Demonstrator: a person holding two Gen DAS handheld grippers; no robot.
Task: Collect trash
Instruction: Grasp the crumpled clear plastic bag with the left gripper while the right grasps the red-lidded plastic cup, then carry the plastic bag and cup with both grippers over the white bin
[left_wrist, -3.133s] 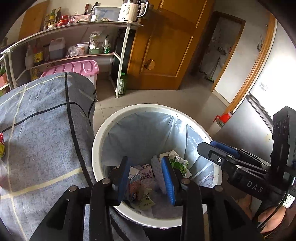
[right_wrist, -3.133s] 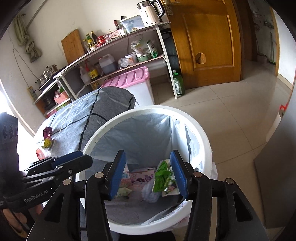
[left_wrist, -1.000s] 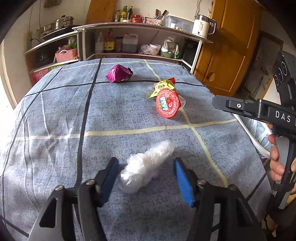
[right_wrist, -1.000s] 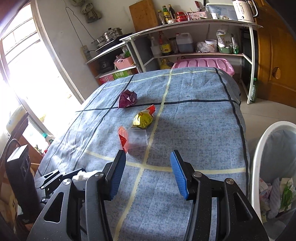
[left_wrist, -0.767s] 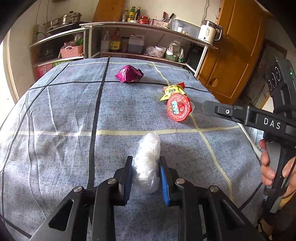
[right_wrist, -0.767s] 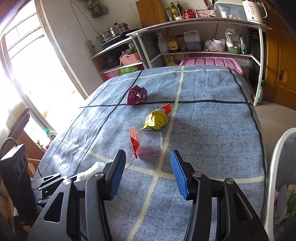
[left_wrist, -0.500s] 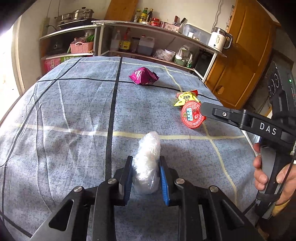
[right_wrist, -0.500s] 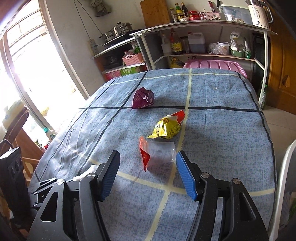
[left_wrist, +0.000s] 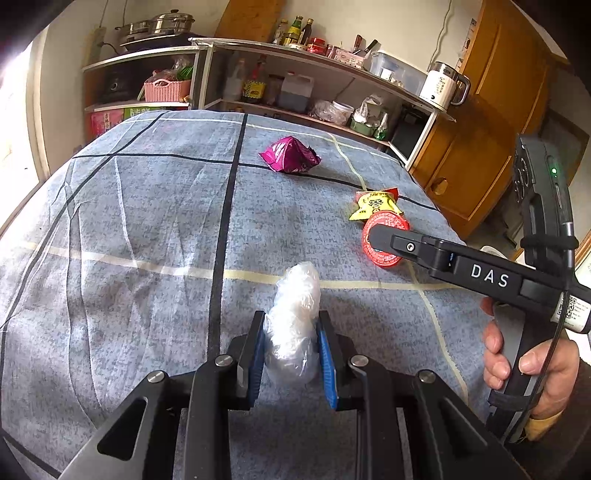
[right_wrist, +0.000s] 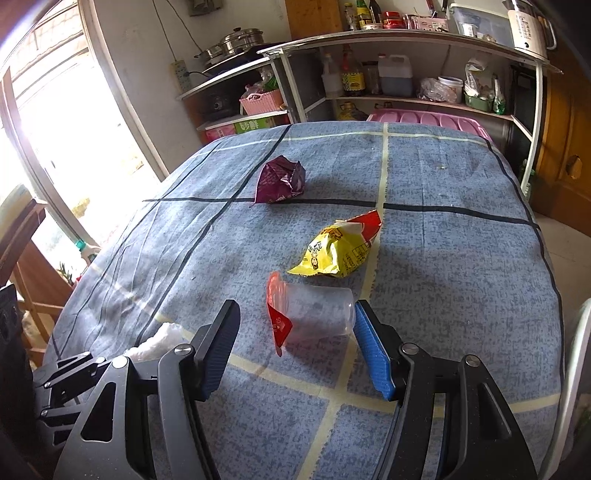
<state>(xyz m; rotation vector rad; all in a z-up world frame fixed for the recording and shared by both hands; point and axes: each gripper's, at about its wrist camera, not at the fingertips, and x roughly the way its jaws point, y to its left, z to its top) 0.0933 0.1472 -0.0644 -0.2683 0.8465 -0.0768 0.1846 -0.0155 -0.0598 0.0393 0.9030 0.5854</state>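
My left gripper (left_wrist: 291, 332) is shut on a crumpled clear plastic wad (left_wrist: 294, 317) over the blue checked tablecloth (left_wrist: 147, 221); the same plastic wad (right_wrist: 159, 341) shows at the lower left of the right wrist view. My right gripper (right_wrist: 295, 321) stands open around a clear plastic cup (right_wrist: 317, 314) lying on its side with a peeled red lid, its pads not pressing. That cup's red lid (left_wrist: 384, 240) faces the left wrist view behind the right gripper's finger. A yellow snack bag (right_wrist: 338, 249) lies just beyond, and a purple wrapper (right_wrist: 280, 181) farther off.
A white bin's rim (right_wrist: 576, 369) shows at the table's right edge. Behind the table stand metal shelves (right_wrist: 406, 44) with bottles and a kettle, a pink plastic box (right_wrist: 424, 120), a wooden door (left_wrist: 491, 122) and a bright window (right_wrist: 55, 110). A hand (left_wrist: 532, 362) holds the right gripper's handle.
The left jaws closed on the plastic wad and stayed shut. The right gripper moved forward and down over the table until the cup lies between its opened fingers.
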